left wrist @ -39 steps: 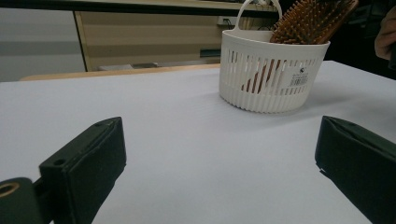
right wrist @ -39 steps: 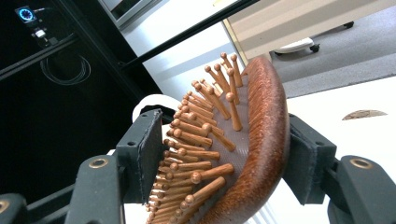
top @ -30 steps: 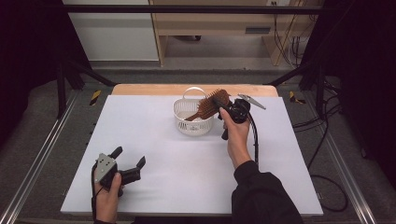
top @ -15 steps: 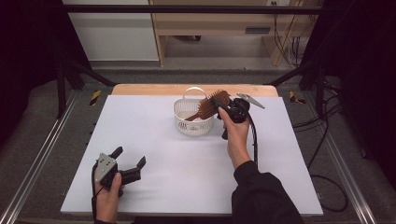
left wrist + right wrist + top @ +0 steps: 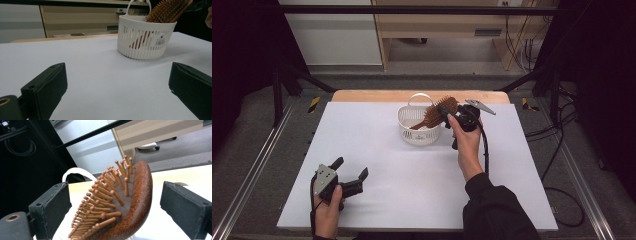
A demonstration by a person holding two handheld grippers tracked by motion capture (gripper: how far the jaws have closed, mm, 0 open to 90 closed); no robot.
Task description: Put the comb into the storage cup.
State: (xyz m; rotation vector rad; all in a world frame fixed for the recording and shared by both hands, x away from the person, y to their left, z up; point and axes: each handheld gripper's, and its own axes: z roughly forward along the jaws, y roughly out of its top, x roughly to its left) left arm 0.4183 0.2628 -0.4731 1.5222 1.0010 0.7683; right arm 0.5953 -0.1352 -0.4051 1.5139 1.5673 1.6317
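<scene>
**Kid:** Since the look a moment before, what moved?

**Me:** Almost nothing. Both my hands stayed put. Only the jaws of my right tool (image 5: 451,116) had just been opening. The hairbrush (image 5: 435,113) was between them, but the pads did not press on it any more. There was a gap on each side of it.

**Kid:** So where was the brush?

**Me:** It was in the white basket (image 5: 409,131), near the far edge of the counter (image 5: 412,175). Its handle end went down inside. Its head leaned on the rim and stuck up out of the basket, toward my right hand (image 5: 465,145).

**Kid:** What did it look like?

**Me:** It was brown wood with a curved back. It had lots of little wooden pins with round tips, set in a dark soft pad. The basket had thin slots in its wall and a loop handle on the far side.

**Kid:** What step was that?

**Me:** I think I was letting go. The brush was dropped in, so that part looked nearly done.

**Kid:** And next?

**Me:** I would need to pull my right tool back, straight away from the brush. If a jaw caught the pins, the brush might tip out, or the light basket might slide.

**Kid:** What about your other tool?

**Me:** My left tool (image 5: 348,172) sat low near my edge of the counter, well apart from the basket. Its jaws were wide open and held nothing.
</scene>
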